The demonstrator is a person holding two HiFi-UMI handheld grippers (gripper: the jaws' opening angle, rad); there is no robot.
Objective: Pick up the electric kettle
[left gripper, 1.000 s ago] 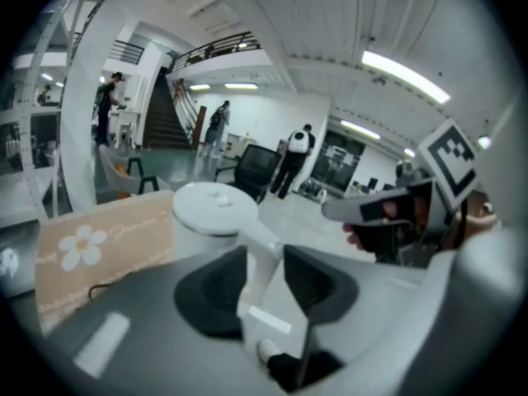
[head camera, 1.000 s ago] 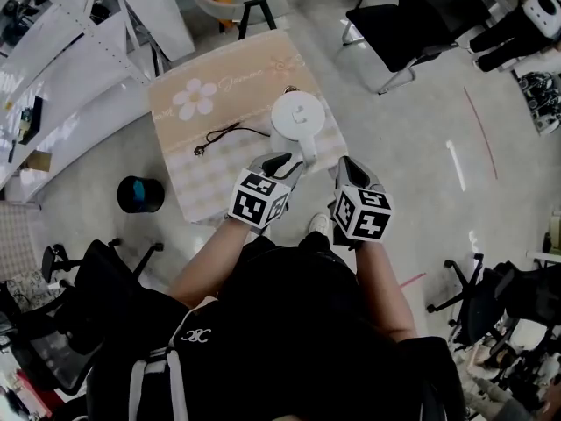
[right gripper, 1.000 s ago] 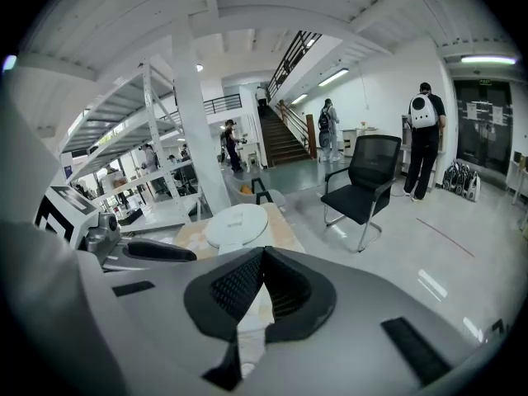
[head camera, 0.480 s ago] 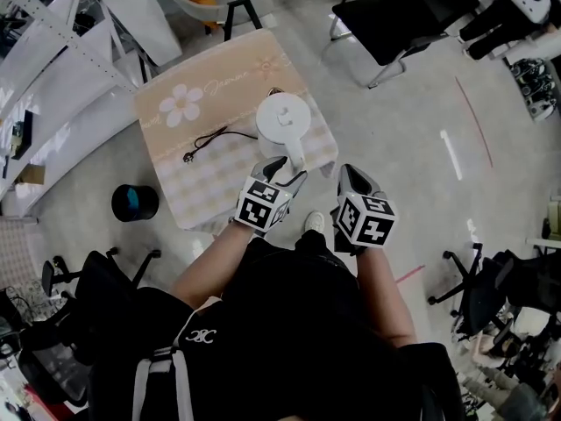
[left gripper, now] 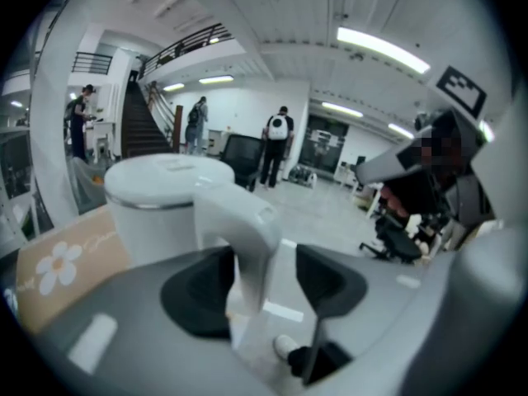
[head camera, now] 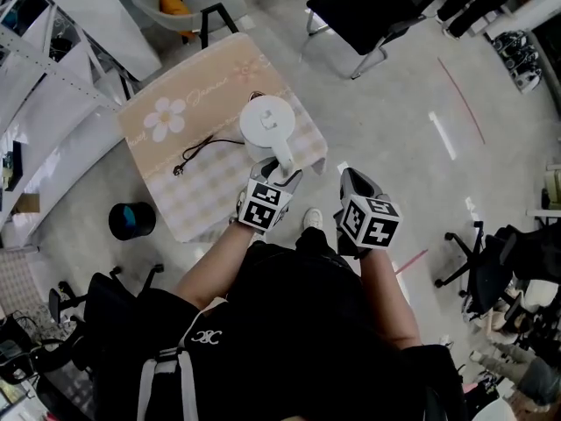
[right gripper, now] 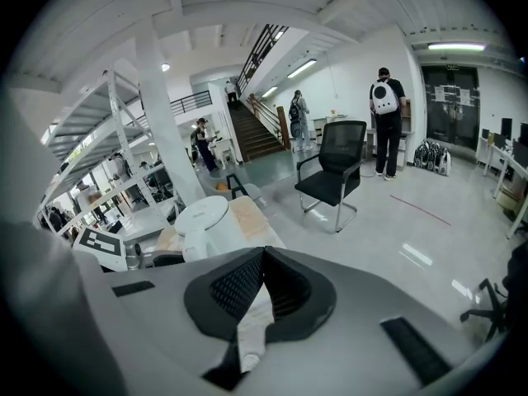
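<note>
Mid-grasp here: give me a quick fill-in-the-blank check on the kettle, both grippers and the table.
The left gripper has open jaws either side of the kettle's ___.
The right gripper, jaws shut, holds ___.
In the head view the black cord lies on the cloth to the kettle's ___.
The cloth bears a white ___ print.
Missing words: handle; nothing; left; flower.

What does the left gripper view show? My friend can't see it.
The handle of a white electric kettle stands between the open jaws of the left gripper. The kettle sits on a beige cloth with a white flower.
</note>
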